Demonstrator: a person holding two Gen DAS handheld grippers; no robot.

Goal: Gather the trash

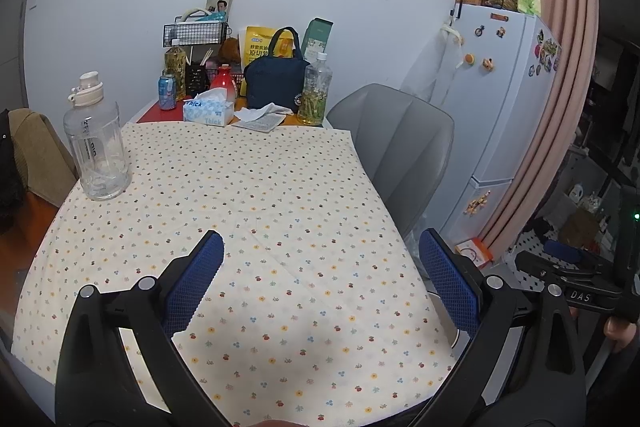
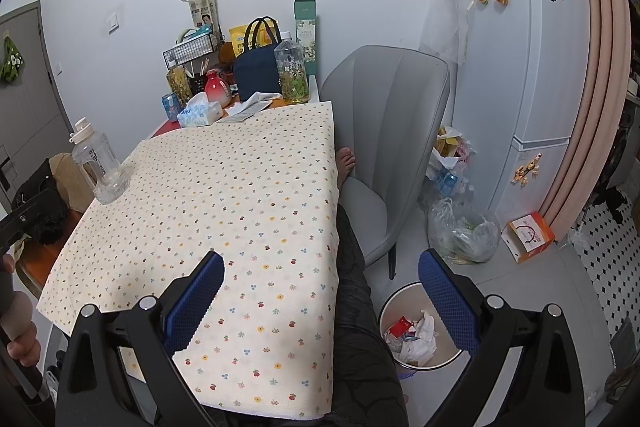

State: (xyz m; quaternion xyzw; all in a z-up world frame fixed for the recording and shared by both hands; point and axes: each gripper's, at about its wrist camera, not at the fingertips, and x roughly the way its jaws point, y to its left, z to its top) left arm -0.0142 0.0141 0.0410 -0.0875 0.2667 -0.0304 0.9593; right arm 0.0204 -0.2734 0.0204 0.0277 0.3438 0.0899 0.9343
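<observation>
Left gripper fingers apart, holding nothing, over flowered tabletop; bare cloth mid-frame. Right gripper fingers apart, straddling tabletop's right edge. Trash bin lower right on floor, crumpled white and red trash inside. Grey chair beside edge.

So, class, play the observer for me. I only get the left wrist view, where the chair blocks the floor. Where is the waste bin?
Observer: The waste bin stands on the floor, just right of the table.
Operator: Anything in it?
Observer: Yes, crumpled white paper and a red wrapper.
Operator: Any other trash on the floor?
Observer: A clear plastic bag sits between the grey chair and the fridge.
</observation>
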